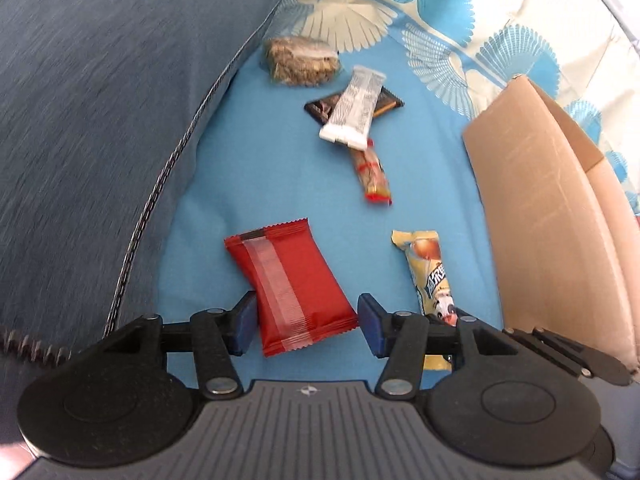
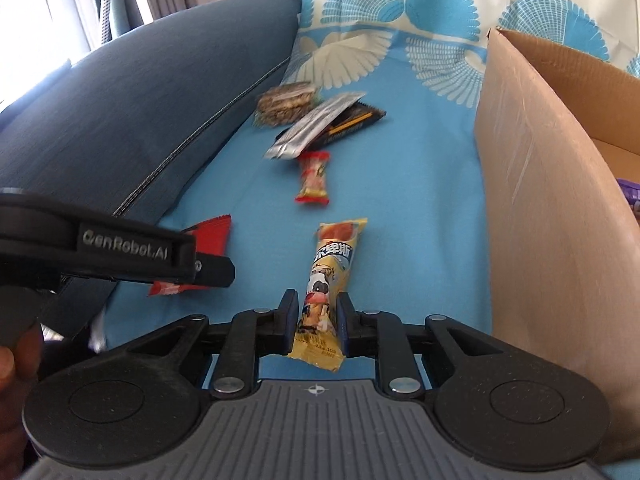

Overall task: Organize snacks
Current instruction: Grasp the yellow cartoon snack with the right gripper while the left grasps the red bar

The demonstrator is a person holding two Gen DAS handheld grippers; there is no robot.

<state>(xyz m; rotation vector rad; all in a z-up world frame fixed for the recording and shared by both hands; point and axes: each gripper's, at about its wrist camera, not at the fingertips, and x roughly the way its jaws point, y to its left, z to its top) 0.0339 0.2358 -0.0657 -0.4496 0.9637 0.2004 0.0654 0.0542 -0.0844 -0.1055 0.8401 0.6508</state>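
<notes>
A red snack packet (image 1: 296, 284) sits between the blue pads of my left gripper (image 1: 308, 322), and both pads press on its lower edges. In the right wrist view the same red packet (image 2: 210, 236) shows behind the left gripper's black finger (image 2: 212, 272). A yellow snack bar with a cartoon cow (image 2: 330, 276) is pinched near its lower end by my right gripper (image 2: 317, 318), and its far end points away over the blue cloth. The yellow bar (image 1: 426, 268) also shows in the left wrist view, partly hidden under the fingers.
An open cardboard box (image 2: 540, 208) stands to the right, with something purple (image 2: 630, 192) inside. A dark blue cushion (image 1: 100, 120) rises on the left. Further off lie a brown seed cake (image 1: 300, 60), a silver sachet (image 1: 356, 108) across a black packet (image 1: 318, 108), and a small red-ended bar (image 1: 370, 172).
</notes>
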